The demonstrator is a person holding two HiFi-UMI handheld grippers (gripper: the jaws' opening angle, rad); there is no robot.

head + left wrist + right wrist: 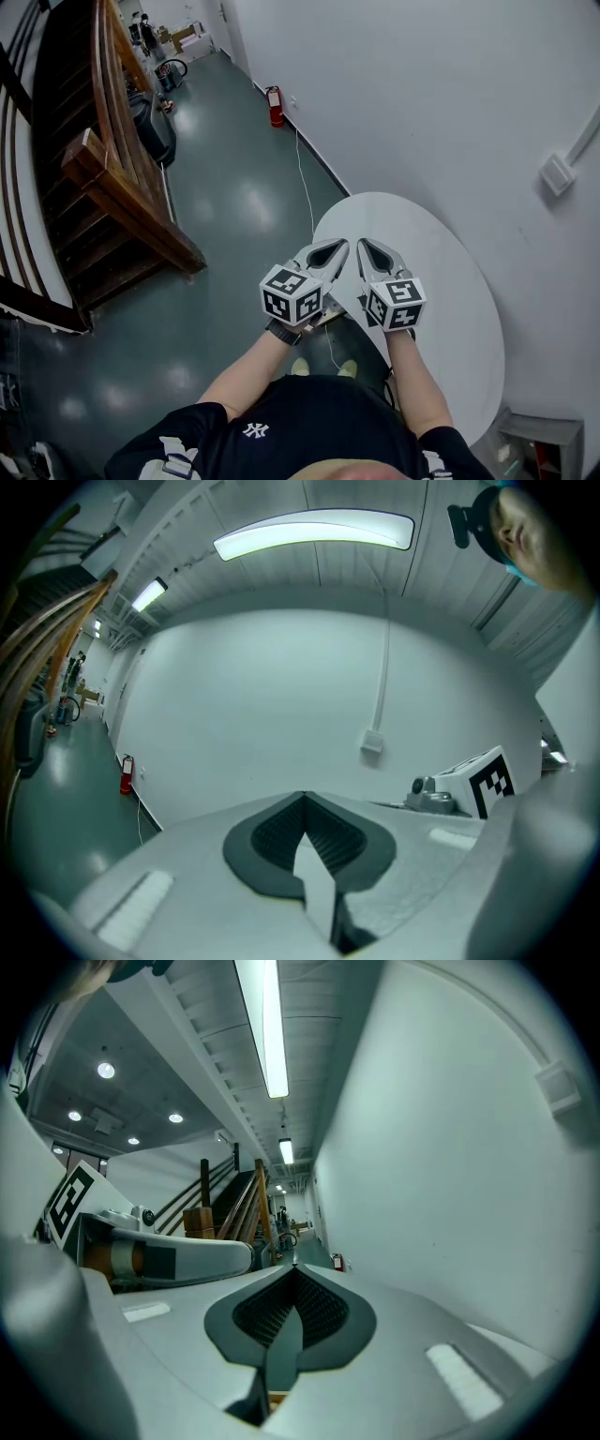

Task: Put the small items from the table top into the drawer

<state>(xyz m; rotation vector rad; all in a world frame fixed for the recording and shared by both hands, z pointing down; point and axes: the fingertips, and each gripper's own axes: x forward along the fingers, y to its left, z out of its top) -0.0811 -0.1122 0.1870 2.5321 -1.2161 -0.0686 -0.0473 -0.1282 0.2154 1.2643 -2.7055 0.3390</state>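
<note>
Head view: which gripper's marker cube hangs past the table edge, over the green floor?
The left gripper: its cube sits over the floor beside the white table's rim, while the right gripper's cube is above the tabletop.

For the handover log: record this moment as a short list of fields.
left hand-held gripper: jaws together, nothing between them
right hand-held gripper: jaws together, nothing between them
position: both side by side, above the edge of the white round table
floor: red fire extinguisher by the wall; wooden staircase at the left
</note>
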